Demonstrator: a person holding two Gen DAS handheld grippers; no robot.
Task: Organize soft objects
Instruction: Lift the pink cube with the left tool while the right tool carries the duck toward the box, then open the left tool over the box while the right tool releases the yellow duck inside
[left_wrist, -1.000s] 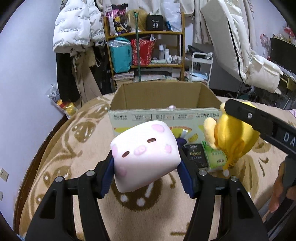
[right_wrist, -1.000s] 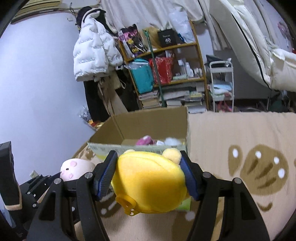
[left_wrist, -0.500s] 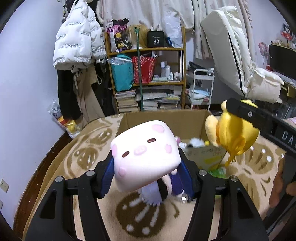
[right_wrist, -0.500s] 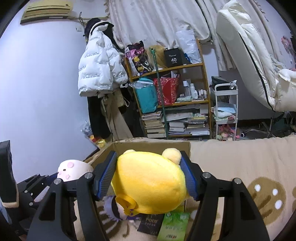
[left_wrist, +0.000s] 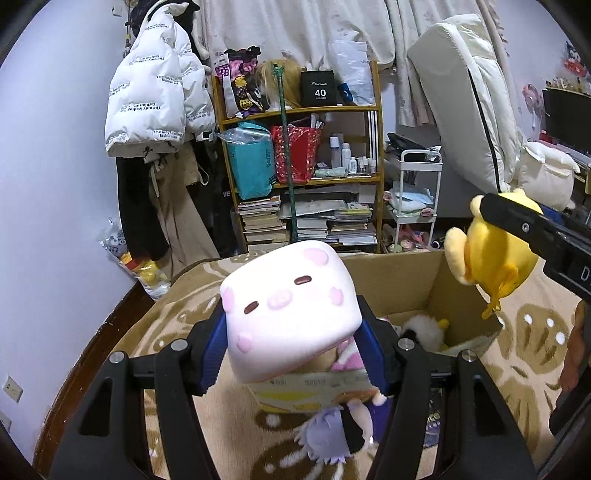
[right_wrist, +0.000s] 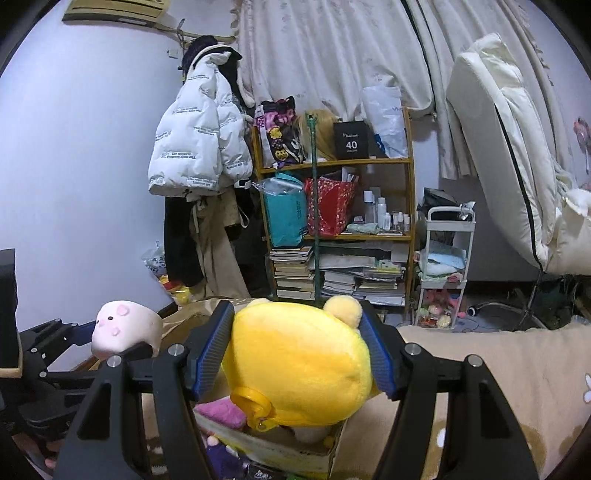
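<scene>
My left gripper (left_wrist: 291, 345) is shut on a pink cube-shaped pig plush (left_wrist: 290, 310) and holds it in the air over the near edge of an open cardboard box (left_wrist: 436, 280). My right gripper (right_wrist: 295, 360) is shut on a yellow plush (right_wrist: 303, 360), also raised above the box (right_wrist: 295, 452). The yellow plush (left_wrist: 491, 254) shows at the right of the left wrist view; the pig plush (right_wrist: 125, 328) shows at the left of the right wrist view. Inside the box lie a white fluffy toy (left_wrist: 424, 328) and a pink toy (right_wrist: 221, 413).
A purple-haired doll (left_wrist: 343, 428) lies on the beige patterned rug (left_wrist: 177, 321) in front of the box. Behind stand a cluttered wooden shelf (left_wrist: 299, 177), a white cart (left_wrist: 417, 195), hanging coats (left_wrist: 155, 96) and a propped-up mattress (left_wrist: 469, 96).
Both grippers have risen and moved forward with their plushes, from in front of the box to above it. The box interior now shows below them.
</scene>
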